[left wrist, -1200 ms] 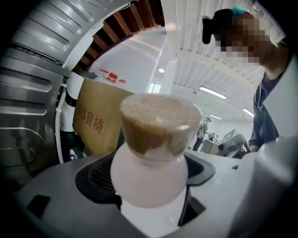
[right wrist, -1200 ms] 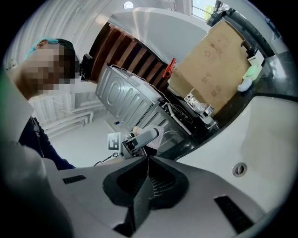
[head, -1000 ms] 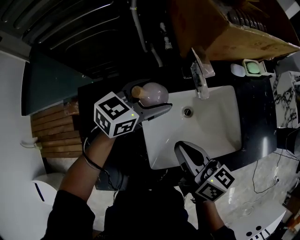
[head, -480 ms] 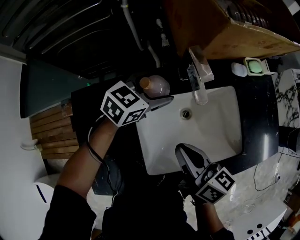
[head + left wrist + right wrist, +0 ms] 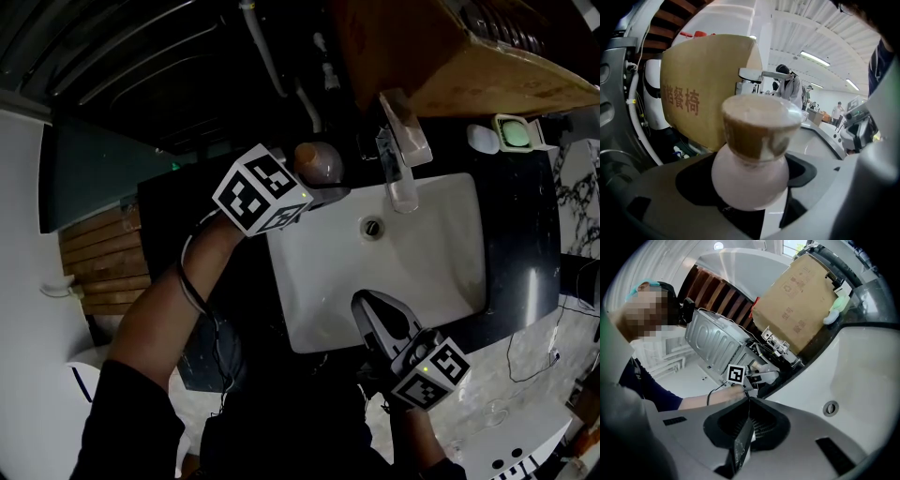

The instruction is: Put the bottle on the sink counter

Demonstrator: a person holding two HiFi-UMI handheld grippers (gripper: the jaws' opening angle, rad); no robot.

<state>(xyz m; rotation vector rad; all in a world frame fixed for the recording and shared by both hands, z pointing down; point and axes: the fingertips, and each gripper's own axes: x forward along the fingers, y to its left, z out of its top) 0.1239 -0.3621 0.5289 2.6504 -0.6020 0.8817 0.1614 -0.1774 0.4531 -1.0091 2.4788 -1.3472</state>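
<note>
Overhead, my left hand-held gripper clamps the bottle over the dark desk beside the white sink; right hand-held gripper, jaws together, at the sink's near rim.

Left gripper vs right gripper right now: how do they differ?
The left gripper is shut on the bottle; the right gripper is shut on nothing. The left gripper is by the back left corner of the sink; the right gripper is at its front rim. Both carry a marker cube.
</note>
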